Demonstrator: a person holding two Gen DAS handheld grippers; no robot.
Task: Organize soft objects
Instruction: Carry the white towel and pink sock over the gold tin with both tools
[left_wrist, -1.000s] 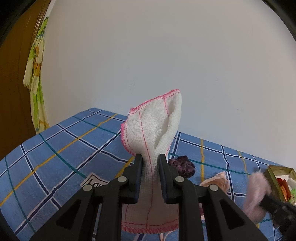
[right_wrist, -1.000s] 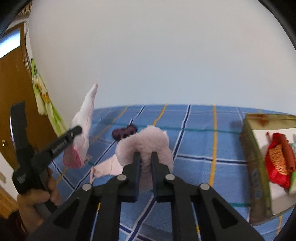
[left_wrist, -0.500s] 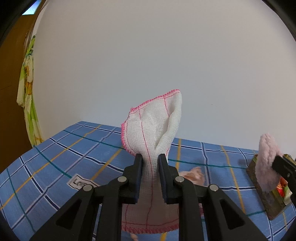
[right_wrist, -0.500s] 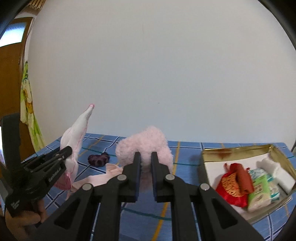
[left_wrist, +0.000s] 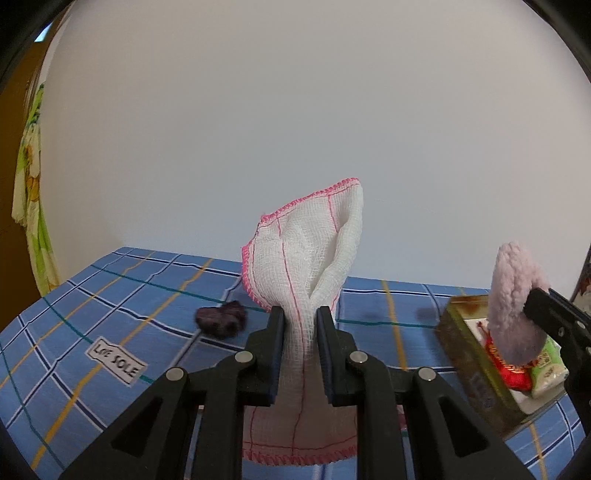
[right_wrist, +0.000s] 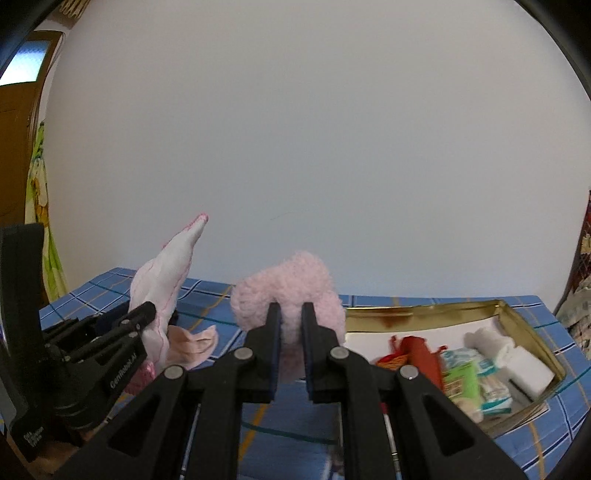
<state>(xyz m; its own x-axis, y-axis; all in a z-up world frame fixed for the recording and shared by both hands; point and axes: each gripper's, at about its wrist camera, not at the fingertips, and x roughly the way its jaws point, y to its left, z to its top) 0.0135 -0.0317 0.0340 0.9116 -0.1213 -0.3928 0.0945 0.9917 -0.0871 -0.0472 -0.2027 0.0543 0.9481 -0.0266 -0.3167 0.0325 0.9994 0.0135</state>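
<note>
Both grippers have swung toward the gold box (right_wrist: 532, 325) (already partly filled): left gripper (left_wrist: 299, 317) pinches the gauze cloth (left_wrist: 306, 254), right gripper (right_wrist: 288, 314) pinches the pink fluffy pad (right_wrist: 288, 288), so dropping comes next.

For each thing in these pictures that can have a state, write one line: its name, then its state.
left gripper: shut on the gauze cloth
gauze cloth: held up, pinched
right gripper: shut on the pink fluffy pad
pink fluffy pad: held in the air
gold box: open, partly filled
purple scrunchie: lying on the checked cloth
</note>
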